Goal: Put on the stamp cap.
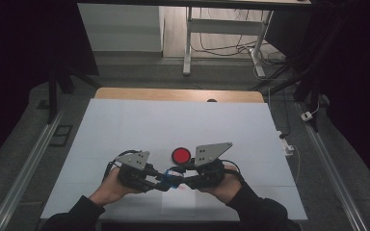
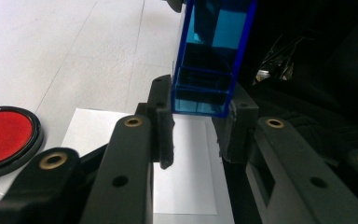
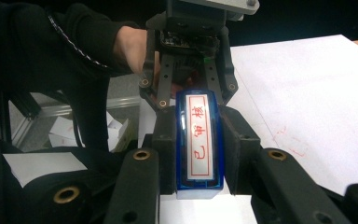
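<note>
Blue translucent plastic makes up the stamp (image 3: 199, 142), a long narrow block with a white label of red characters on its upper face, held above the table between the two grippers, one at each end. In the right gripper view the right gripper (image 3: 199, 154) has its black pads clamped flat against the stamp's two long sides, the label facing up between them. In the left gripper view the left gripper (image 2: 199, 122) pinches the block's other end, its pads pressing the blue walls just above the open bottom. From the high view both forearms come in low from the near edge, the hands (image 1: 110, 187) angled toward each other so the jaws meet nose to nose.

Just beyond the fingertips lies a round red pad (image 1: 181, 155) in a black rim. Under the jaws a white sheet of paper (image 2: 186, 186) rests on the pale table cover (image 1: 125, 125). Past the table's wooden far edge (image 1: 178, 94) a white desk frame (image 1: 221, 29) and loose cables stand on a grey floor.
</note>
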### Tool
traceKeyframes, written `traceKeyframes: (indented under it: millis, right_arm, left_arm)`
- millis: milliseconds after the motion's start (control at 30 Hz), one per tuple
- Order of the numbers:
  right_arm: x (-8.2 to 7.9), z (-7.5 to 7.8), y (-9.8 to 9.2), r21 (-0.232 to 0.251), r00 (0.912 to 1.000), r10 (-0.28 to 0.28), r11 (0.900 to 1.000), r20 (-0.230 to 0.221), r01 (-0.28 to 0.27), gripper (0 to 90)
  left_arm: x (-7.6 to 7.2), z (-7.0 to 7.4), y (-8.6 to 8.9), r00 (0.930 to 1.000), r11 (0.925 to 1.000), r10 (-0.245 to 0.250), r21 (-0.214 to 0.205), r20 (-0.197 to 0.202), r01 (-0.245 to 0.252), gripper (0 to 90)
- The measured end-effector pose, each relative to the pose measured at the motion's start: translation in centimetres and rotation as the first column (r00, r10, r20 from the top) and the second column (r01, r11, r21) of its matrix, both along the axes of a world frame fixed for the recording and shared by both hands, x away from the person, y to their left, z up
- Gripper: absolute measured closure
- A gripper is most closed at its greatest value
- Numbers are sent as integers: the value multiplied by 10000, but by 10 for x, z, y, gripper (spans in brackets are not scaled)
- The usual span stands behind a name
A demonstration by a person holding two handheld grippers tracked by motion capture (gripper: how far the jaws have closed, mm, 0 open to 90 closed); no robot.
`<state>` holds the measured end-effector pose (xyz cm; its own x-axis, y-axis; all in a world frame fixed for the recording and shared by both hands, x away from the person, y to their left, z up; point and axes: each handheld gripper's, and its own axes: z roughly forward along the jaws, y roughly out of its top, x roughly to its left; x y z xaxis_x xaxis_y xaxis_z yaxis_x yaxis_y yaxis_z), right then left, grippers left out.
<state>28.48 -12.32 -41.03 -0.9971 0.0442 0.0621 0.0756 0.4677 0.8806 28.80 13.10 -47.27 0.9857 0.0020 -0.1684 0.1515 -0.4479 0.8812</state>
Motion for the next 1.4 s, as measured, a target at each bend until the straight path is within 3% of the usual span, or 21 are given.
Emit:
traceKeyframes:
  millis: [200, 300, 600, 867, 1100, 1400]
  right_arm:
    - [1, -1, -2, 454, 9996, -7, 9990, -293, 20, 701]
    - [2, -1, -3, 559, 9991, -11, 9984, -426, 35, 701]
    - [2, -2, -2, 403, 9995, -85, 9991, -290, 96, 700]
    - [2, -2, -2, 272, 9997, -131, 9995, -211, 136, 700]
    - [2, -2, -3, 198, 9996, -232, 9995, -174, 236, 700]
    - [3, -3, -4, 43, 9986, -522, 9986, -60, 522, 700]
  left_arm:
    - [0, 2, 2, 10000, 9993, -89, -362, -8, 89, 692]
    - [0, 2, 2, 10000, 9994, -81, -340, -5, 80, 692]
    - [-1, 1, 0, 10000, 9999, 32, -164, 91, -30, 671]
    - [-3, 0, -2, 9989, 9990, 433, 109, 152, -435, 545]
    - [-3, 2, 1, 9940, 9934, 1085, 370, 136, -1089, 448]
    - [-9, 5, 3, 9818, 9772, 1878, 950, 294, -1897, 335]
